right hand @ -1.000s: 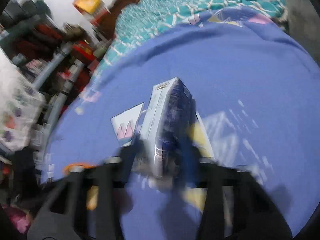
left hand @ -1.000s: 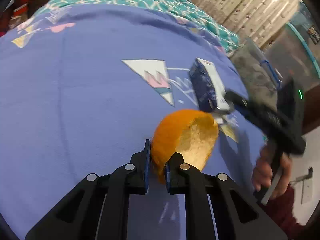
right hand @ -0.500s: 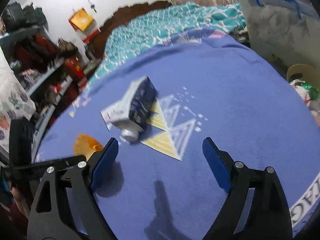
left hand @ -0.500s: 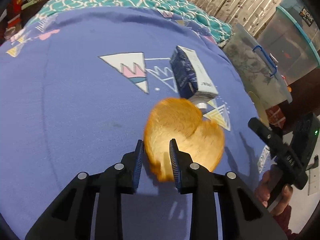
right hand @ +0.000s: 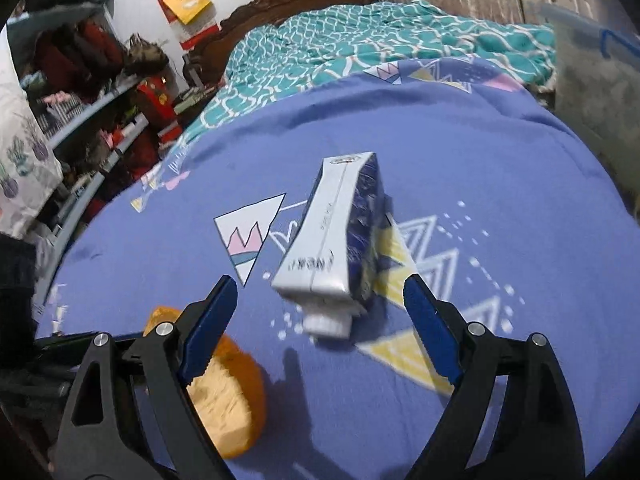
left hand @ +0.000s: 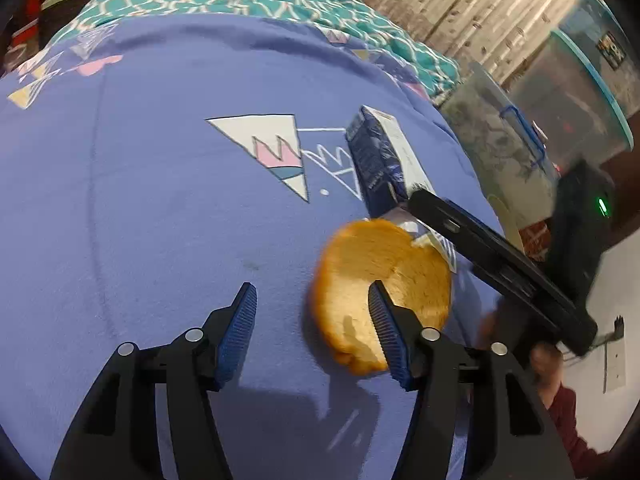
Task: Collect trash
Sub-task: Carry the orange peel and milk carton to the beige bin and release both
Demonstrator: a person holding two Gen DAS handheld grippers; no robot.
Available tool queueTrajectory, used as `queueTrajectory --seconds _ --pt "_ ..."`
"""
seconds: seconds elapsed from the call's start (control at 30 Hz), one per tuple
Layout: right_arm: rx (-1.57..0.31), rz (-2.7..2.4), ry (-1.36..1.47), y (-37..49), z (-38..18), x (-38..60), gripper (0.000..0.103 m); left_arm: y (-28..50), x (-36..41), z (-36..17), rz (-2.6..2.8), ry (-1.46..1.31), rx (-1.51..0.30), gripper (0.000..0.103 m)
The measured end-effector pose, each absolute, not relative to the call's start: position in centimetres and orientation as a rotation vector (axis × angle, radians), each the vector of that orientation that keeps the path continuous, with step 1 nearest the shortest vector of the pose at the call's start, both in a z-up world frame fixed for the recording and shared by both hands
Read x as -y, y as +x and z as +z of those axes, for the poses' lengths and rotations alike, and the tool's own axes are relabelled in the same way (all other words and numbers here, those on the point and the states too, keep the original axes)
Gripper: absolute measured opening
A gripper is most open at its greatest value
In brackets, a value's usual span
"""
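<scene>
An orange peel [left hand: 380, 284] lies on the purple bed sheet [left hand: 160, 200], pith side up, behind the right finger of my left gripper [left hand: 312, 320], which is open and empty. A dark blue and white carton [left hand: 380, 160] lies on the sheet beyond the peel. In the right wrist view the carton [right hand: 336, 244] lies just ahead between the fingers of my right gripper [right hand: 320, 316], which is open around its near end without touching. The peel [right hand: 228, 400] shows behind the right gripper's left finger. The right gripper also shows in the left wrist view [left hand: 500, 264].
A teal patterned blanket [right hand: 360, 44] lies at the far end of the bed. Clear plastic storage bins [left hand: 520, 128] stand past the bed's right edge. Cluttered shelves [right hand: 80, 92] and a carved wooden headboard [right hand: 288, 0] lie to the left and beyond.
My left gripper opened and let the orange peel drop onto the sheet. My right gripper let go of the carton, drew back, then came forward again, open around its near end.
</scene>
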State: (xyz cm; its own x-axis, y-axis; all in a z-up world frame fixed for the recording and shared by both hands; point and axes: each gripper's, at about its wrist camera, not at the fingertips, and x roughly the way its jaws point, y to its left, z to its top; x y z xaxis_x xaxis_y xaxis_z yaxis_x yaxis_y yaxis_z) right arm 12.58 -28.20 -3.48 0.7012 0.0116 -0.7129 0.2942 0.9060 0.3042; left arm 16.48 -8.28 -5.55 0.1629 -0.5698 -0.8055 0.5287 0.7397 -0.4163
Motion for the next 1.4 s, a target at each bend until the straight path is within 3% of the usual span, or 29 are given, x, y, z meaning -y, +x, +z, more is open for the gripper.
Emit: queueTrajectory --seconds 0.1,0.17,0.2,0.23,0.27,0.37,0.7,0.97,1.33,1.4 --pt "-0.823 -0.175 0.419 14.1 -4.4 28.5 0.075 15.8 9.6 -5.9 -0.803 0.002 -1.171 0.051" --pt "-0.856 -0.165 0.441 14.6 -5.4 28.9 0.062 15.6 10.5 -6.6 -0.801 0.043 -1.179 0.041" --pt "-0.863 -0.159 0.451 14.6 -5.7 29.2 0.06 15.6 10.8 -7.0 -0.796 0.053 -1.189 0.036" --pt "-0.861 -0.158 0.465 14.3 -5.9 29.5 0.057 15.5 10.9 -6.9 -0.773 0.066 -1.158 0.021" --pt "-0.861 -0.15 0.478 14.1 -5.9 29.8 0.057 15.5 11.1 -7.2 -0.771 0.082 -1.169 0.015" --pt "-0.829 -0.128 0.564 11.8 -5.5 31.1 0.056 15.7 11.2 -6.9 -0.793 0.051 -1.186 0.009" --pt "-0.666 -0.255 0.774 -1.3 -4.6 38.7 0.056 13.4 19.0 -5.3 -0.981 0.062 -1.25 0.009" --pt "-0.557 -0.493 0.764 -11.0 -2.1 48.4 0.056 9.3 32.5 -1.9 -1.171 0.172 -1.19 0.009" --pt "-0.554 -0.653 0.854 -14.9 -3.9 58.5 0.057 6.8 50.4 -2.8 -1.214 0.276 -1.159 0.009" --pt "-0.561 -0.675 0.852 -14.8 -4.5 59.4 0.06 6.8 52.4 -3.5 -1.21 0.28 -1.143 0.016"
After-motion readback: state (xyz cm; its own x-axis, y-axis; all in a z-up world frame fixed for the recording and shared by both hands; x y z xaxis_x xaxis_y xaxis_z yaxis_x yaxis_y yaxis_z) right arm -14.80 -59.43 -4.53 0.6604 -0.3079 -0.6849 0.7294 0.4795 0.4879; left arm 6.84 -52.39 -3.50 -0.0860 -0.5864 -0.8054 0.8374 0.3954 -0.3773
